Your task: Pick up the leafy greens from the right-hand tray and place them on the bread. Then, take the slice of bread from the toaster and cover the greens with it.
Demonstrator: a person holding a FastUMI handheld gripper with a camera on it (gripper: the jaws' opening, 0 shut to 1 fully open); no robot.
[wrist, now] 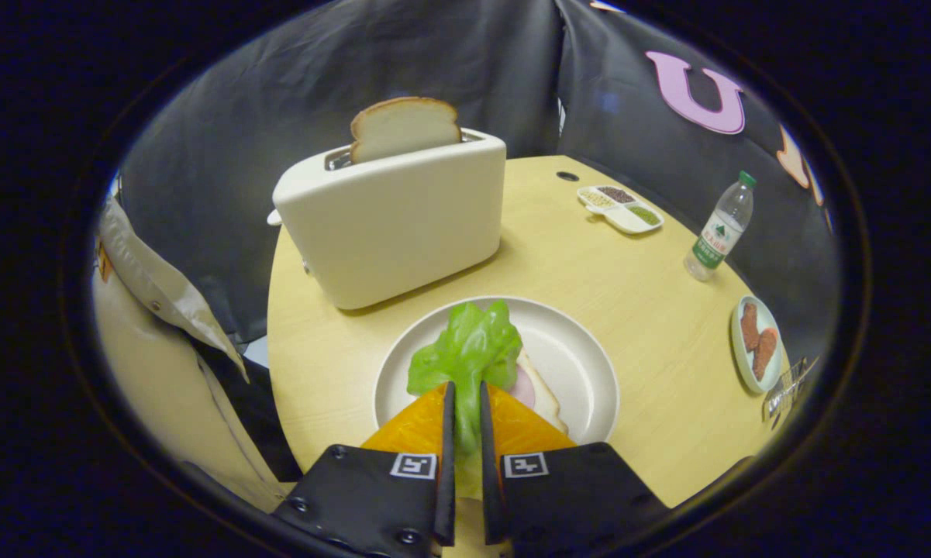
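My hand-held gripper [463,403] is nearly closed, pinching the leafy greens [469,349] over the bread [546,395] on the plate [581,356]; not released yet, I judge. The toaster [395,225] slice [403,128] remains untouched.

This is a recording booth staged as a breakfast corner, not a lived-in kitchen: black cloth [403,62] hangs as walls close around a pale wooden tabletop [628,310]. On it sit kitchen props: a cream toaster [395,225], a white plate [574,349], a divided dish of grains [620,208], a small dish of browned pieces [756,341] and a water bottle [719,229].
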